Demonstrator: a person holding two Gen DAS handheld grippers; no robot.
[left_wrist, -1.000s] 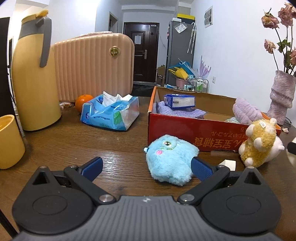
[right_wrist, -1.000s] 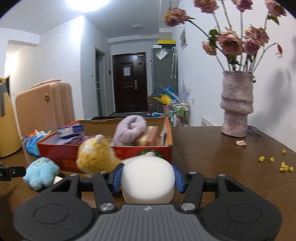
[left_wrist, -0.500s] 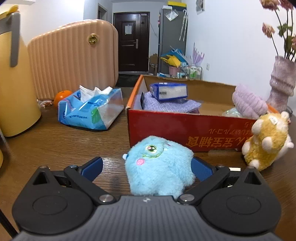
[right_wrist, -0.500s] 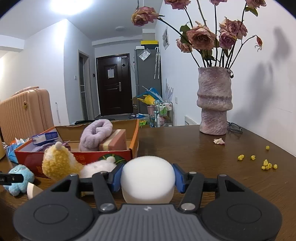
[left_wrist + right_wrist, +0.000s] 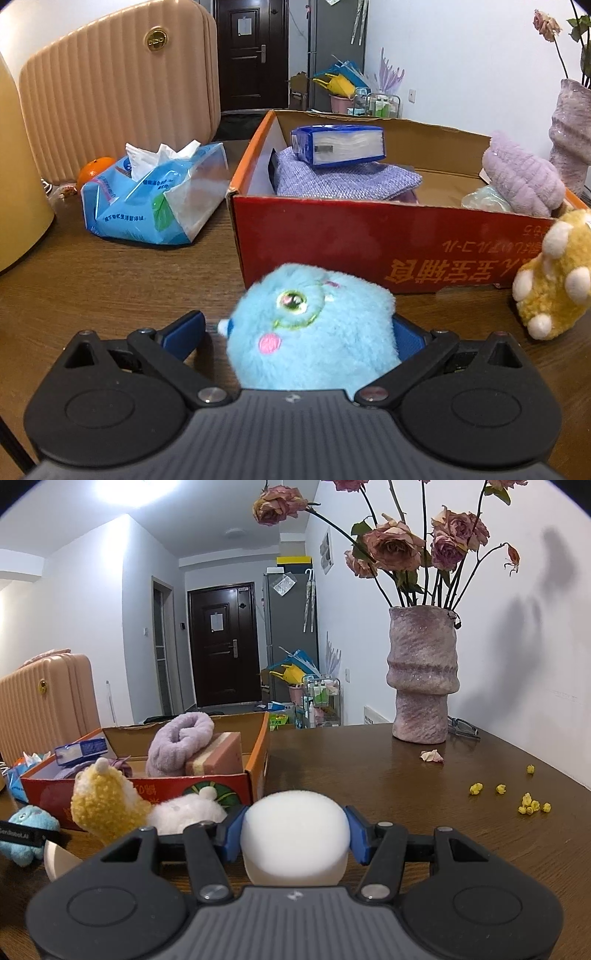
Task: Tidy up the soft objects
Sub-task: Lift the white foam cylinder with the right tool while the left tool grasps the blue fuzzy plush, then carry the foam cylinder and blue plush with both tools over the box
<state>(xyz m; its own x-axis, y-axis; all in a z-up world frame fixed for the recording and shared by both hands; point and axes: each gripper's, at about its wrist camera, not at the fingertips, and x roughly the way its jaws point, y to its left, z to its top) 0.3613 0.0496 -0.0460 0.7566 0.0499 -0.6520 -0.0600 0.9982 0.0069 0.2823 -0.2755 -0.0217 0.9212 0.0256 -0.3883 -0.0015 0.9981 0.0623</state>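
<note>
Resting on the wooden tabotop (image 5: 92, 280) is replaced: Resting on the wooden tabletop (image 5: 92, 280), a blue plush toy (image 5: 314, 328) sits between the fingers of the left hand-held gripper (image 5: 299, 332), just in front of the red cardboard box (image 5: 369, 236). The right blue pad touches its fur; the left pad (image 5: 184, 330) stands slightly apart from it, so the jaws are spread and not clamped.

Right hand-held gripper (image 5: 293, 829): closed on a white foam ball (image 5: 295, 838), both blue pads pressed against its sides, held low over the tabletop (image 5: 424, 794) near the box's right end (image 5: 221, 790).

Box contents: a blue-covered book (image 5: 338, 144) lying on a folded purple cloth (image 5: 343, 179) at the left end; a rolled lilac towel (image 5: 521, 175) at the right end, leaning on a pink-brown block (image 5: 218, 755) in the right wrist view.

Outside the box: a yellow plush toy (image 5: 550, 277) against its front right corner, with a white plush toy (image 5: 184, 808) touching it on the side toward the right gripper.

Other items on the tabletop: a blue tissue pack (image 5: 155, 199), an orange (image 5: 94, 168), a peach suitcase (image 5: 118, 85) behind them, a lilac vase (image 5: 423, 675) of dried roses (image 5: 395, 542), one fallen petal (image 5: 432, 756), and scattered yellow bits (image 5: 528, 805).
</note>
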